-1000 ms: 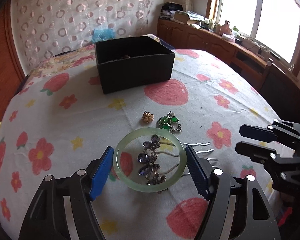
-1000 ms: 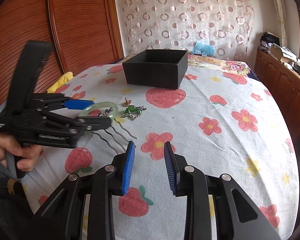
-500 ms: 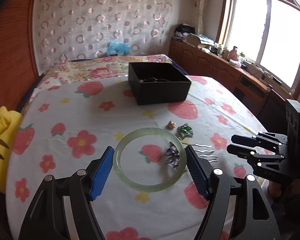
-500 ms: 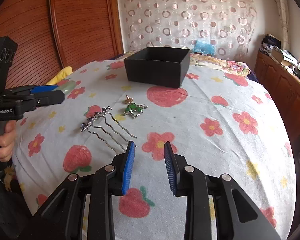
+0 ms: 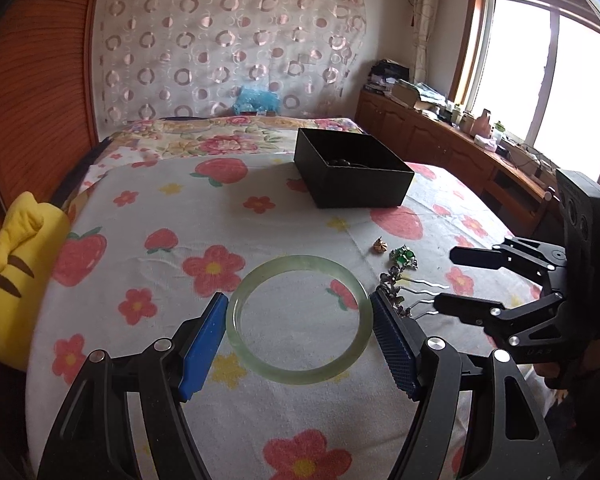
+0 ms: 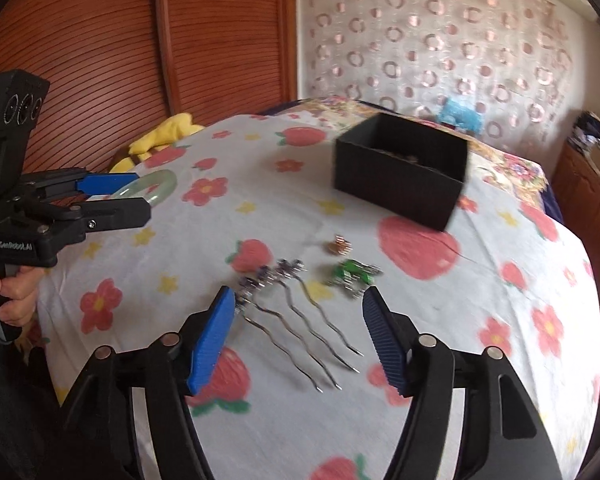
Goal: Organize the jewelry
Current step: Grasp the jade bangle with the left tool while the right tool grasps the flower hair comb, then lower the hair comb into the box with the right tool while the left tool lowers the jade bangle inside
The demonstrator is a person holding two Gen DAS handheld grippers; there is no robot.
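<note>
In the left wrist view, my left gripper (image 5: pixel 298 330) is clasping the bangle (image 5: pixel 299 320), now lifted off the hair comb (image 5: pixel 396 296). In the right wrist view, my right gripper (image 6: pixel 298 320), just spread wide, is straddling that comb on the bed (image 6: pixel 500 320), ready for the box (image 6: pixel 400 176).

Flowered bedspread (image 6: pixel 480 304) bears black box (image 6: pixel 400 184), hairpin (image 6: pixel 296 312) (brooches (image 6: pixel 352 272) beside).

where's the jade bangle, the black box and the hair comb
jade bangle (image 5: pixel 300 376): left wrist view, near side of the ring
black box (image 5: pixel 364 190): left wrist view, front wall
hair comb (image 6: pixel 296 332): right wrist view, middle of the wavy prongs
</note>
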